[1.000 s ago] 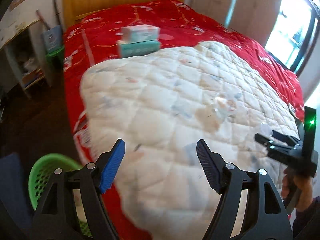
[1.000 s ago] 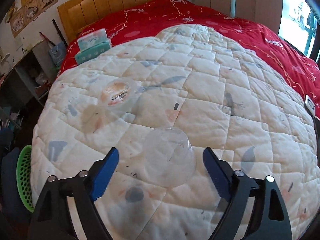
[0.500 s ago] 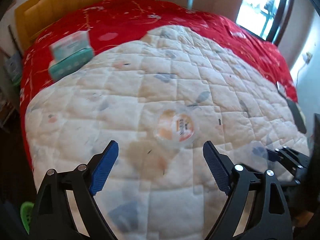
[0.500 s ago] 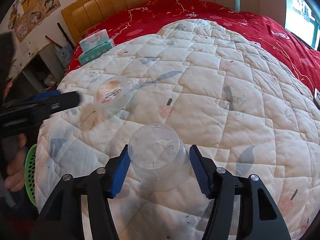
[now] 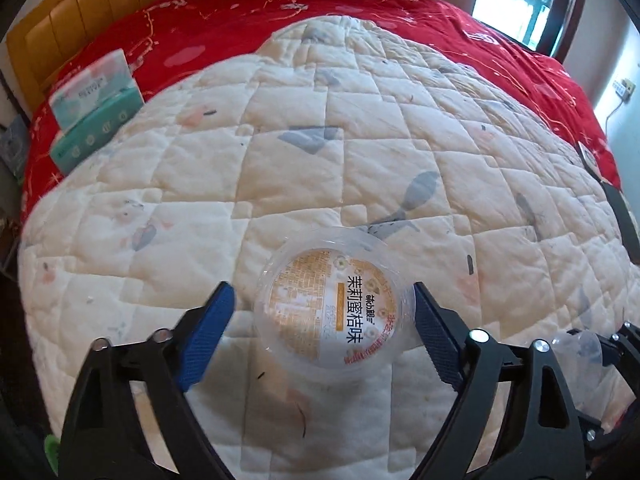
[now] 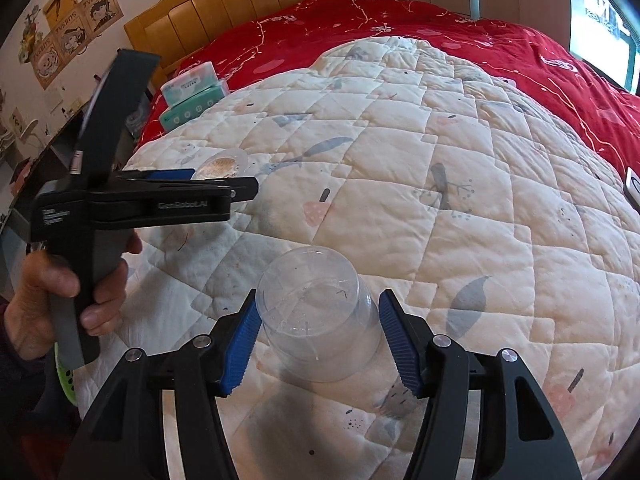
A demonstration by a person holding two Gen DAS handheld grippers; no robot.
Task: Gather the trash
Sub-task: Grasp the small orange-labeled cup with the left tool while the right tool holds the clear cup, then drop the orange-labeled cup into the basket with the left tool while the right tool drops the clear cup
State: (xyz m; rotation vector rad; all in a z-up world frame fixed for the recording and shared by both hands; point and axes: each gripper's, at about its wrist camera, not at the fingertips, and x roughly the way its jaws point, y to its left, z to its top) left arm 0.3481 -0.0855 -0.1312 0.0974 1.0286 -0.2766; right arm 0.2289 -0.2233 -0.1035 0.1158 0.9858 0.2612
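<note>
A clear plastic tub with an orange and white printed lid (image 5: pixel 335 307) lies on the white quilt (image 5: pixel 280 152). My left gripper (image 5: pixel 324 334) is open, its blue pads on either side of the tub, the right pad close to its rim. A clear, empty plastic cup (image 6: pixel 318 314) lies upside down on the quilt (image 6: pixel 440 160). My right gripper (image 6: pixel 320 344) is shut on the cup, both blue pads against its sides. The left gripper also shows in the right wrist view (image 6: pixel 224 184), with the tub (image 6: pixel 222 164) behind it.
Two stacked tissue packs (image 5: pixel 94 106) lie at the quilt's far left edge on the red bedspread (image 5: pixel 360 4). A wooden headboard (image 6: pixel 248 4) stands behind. A green basket (image 6: pixel 66 380) sits on the floor at left. A dark object (image 5: pixel 618 216) lies at the right bed edge.
My left gripper has swung from the floor side to the bed and moved in around the printed tub. My right gripper has closed from wide open onto the clear cup.
</note>
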